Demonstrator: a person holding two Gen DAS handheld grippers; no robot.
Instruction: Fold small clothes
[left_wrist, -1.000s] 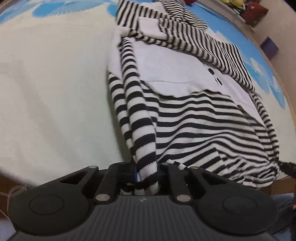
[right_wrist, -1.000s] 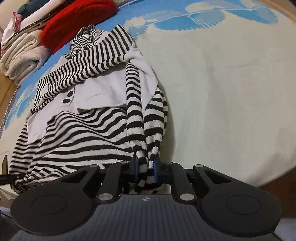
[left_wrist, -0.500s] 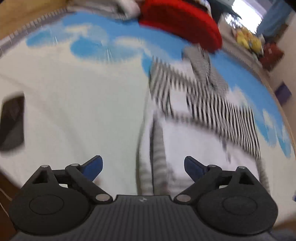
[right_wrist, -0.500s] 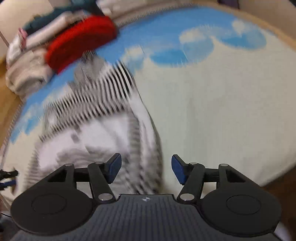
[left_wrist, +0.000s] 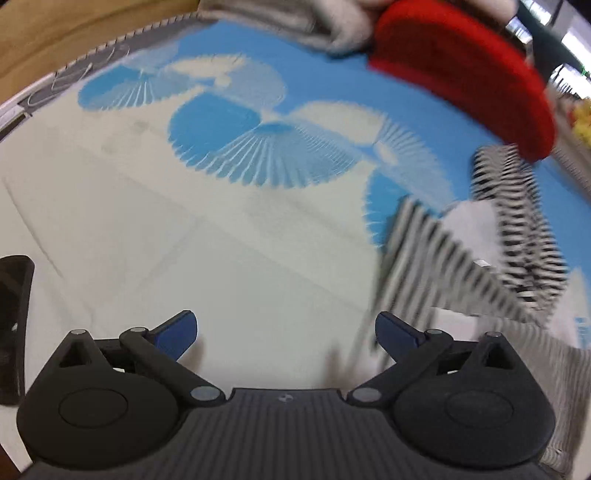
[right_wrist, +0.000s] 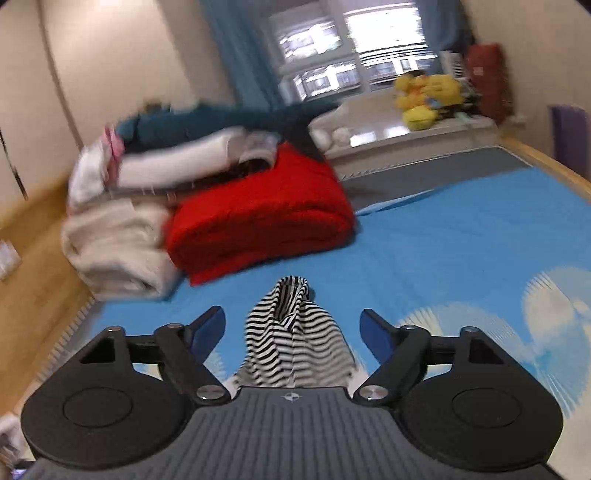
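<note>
Striped garment (left_wrist: 476, 258) motion-blurred, cut off at right edge

Bright window (right_wrist: 347, 48) glare (heavy motion blur), fisheye edges.

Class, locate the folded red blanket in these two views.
The folded red blanket lies at the far end of the blue patterned mat, beside the cream folded fabric; in the left wrist view it sits top right.
</note>
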